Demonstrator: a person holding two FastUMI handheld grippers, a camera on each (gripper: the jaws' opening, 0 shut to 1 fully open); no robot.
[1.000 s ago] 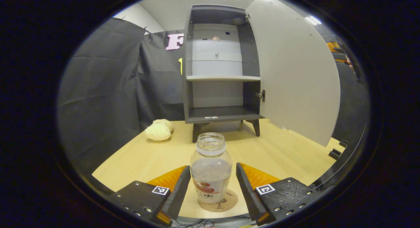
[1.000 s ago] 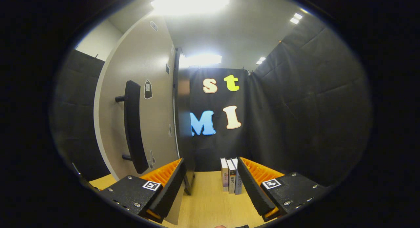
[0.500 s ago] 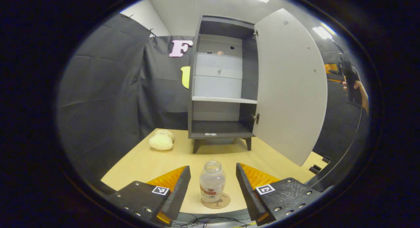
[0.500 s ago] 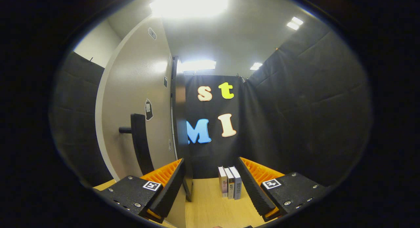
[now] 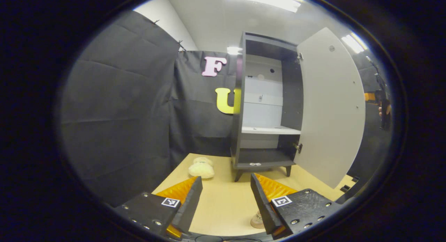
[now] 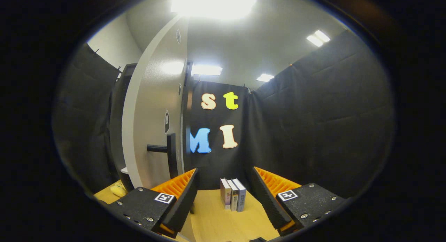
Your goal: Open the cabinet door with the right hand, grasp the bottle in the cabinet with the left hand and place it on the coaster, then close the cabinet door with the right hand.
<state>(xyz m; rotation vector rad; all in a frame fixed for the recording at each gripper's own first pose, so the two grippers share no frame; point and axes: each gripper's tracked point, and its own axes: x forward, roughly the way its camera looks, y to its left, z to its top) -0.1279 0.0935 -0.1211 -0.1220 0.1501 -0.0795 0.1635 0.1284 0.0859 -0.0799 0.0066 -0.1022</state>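
on wooden table (image 5: 223,207): one cabinet (image 5: 266,106) with one door (image 5: 331,109) open, one plush toy (image 5: 201,169), three books (image 6: 232,199); left gripper (image 5: 225,196) and right gripper (image 6: 223,193) both spread, empty

Left gripper (image 5: 224,200) open; cabinet door (image 5: 331,109) ajar.

Pale matt wood-look table (image 5: 223,207), smooth matt cabinet door (image 5: 331,106), fuzzy cream plush toy (image 5: 201,169).

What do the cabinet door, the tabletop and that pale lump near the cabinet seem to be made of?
The cabinet door looks like painted or laminated board: flat, matte, pale grey. The tabletop looks like light wood or wood-look laminate, smooth with faint grain. The pale lump looks like plush or fleece: fuzzy, cream, rounded.
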